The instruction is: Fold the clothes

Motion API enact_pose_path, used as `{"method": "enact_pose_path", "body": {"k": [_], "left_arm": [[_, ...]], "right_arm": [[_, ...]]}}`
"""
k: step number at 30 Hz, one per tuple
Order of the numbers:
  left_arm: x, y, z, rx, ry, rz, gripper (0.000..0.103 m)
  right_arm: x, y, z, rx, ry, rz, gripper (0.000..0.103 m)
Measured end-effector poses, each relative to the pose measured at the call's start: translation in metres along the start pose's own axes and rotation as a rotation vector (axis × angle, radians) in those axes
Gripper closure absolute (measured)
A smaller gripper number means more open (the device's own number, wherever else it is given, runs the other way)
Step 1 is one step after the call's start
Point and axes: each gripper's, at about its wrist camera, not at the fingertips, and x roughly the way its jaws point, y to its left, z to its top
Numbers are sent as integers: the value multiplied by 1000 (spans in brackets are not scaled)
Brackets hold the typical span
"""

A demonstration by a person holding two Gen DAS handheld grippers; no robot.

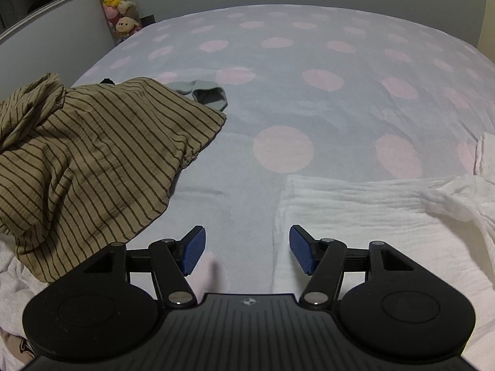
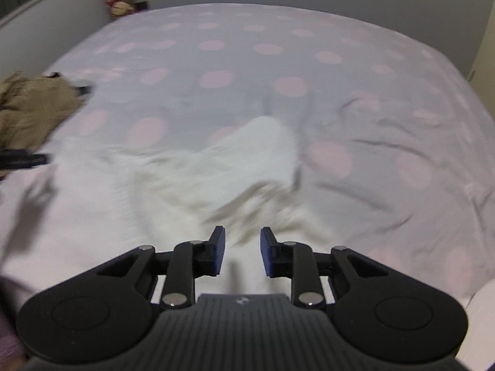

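Note:
A white crinkled garment lies spread on the bed, at the lower right in the left wrist view; in the blurred right wrist view it fills the middle, rumpled with a raised fold. My left gripper is open and empty, just above the garment's left edge. My right gripper is open and empty over the garment's near part. A tan striped garment lies heaped at the left and shows in the right wrist view.
The bed has a pale cover with pink dots. A grey sock-like piece lies behind the striped garment. Stuffed toys hang on the wall at the far left corner. More white cloth lies at the lower left.

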Motion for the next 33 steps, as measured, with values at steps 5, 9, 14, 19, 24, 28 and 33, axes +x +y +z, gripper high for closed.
{"method": "enact_pose_path", "body": {"k": [5, 9, 14, 19, 24, 28, 33], "left_arm": [[6, 4, 2, -23, 15, -10, 45], [13, 2, 4, -25, 31, -18, 45], [15, 0, 5, -23, 36, -38, 45], [12, -2, 4, -19, 33, -40, 45], [6, 1, 4, -32, 17, -18, 45], [4, 3, 4, -39, 8, -17, 45], [6, 0, 4, -14, 11, -17, 45]], "right_arm": [[36, -15, 15, 21, 10, 13, 85], [32, -13, 12, 14, -1, 69, 101], [8, -7, -8, -70, 12, 67, 102], [16, -20, -36, -56, 98, 56, 102], [18, -23, -45, -39, 139, 66, 99], [-1, -32, -24, 4, 80, 73, 97], [-5, -44, 15, 28, 30, 87, 74]]}}
